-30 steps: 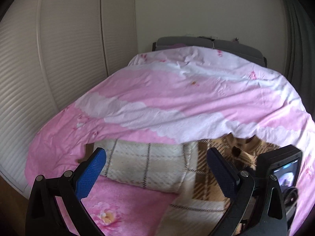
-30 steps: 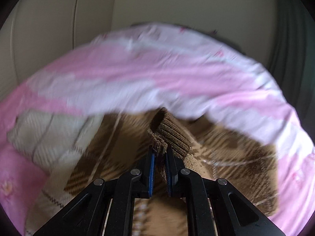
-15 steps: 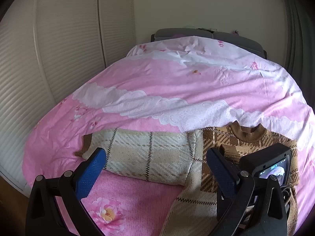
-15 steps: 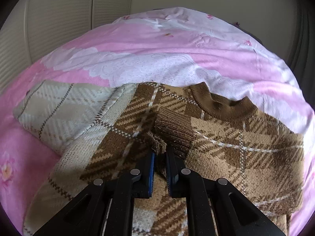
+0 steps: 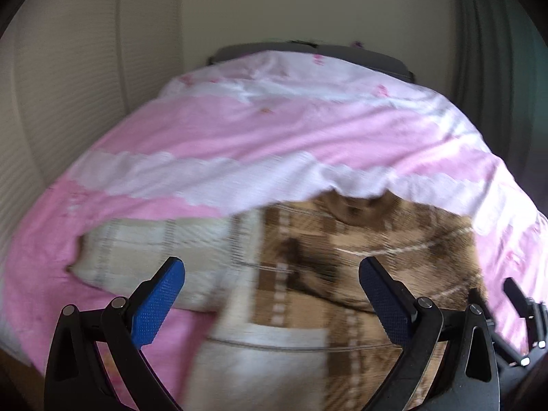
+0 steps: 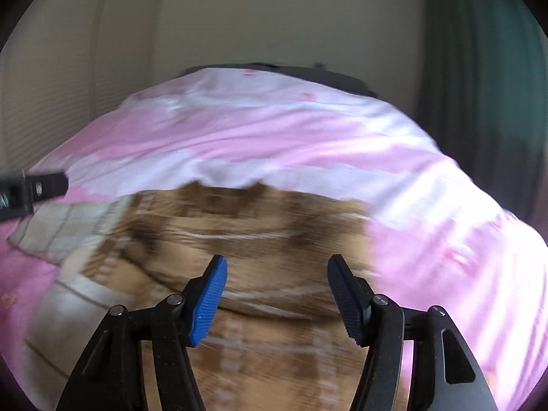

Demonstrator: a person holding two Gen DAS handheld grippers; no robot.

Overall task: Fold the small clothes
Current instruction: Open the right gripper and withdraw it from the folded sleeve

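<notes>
A: What changed just now?
B: Your right tool [image 6: 276,294] has let go of the cuff; both it and your left tool [image 5: 272,294] stand apart, empty.
A: And the sweater [image 6: 239,236]?
B: Centre frame on the bed [image 6: 274,137], one sleeve folded in; the other likely comes next.

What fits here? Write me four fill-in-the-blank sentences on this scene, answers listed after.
1. The sweater lies on a ____ bedspread.
2. The right gripper has its jaws ____.
3. The left gripper holds ____.
4. The sweater's cream sleeve sticks out toward the ____ side.

Answers: pink; open; nothing; left
</notes>
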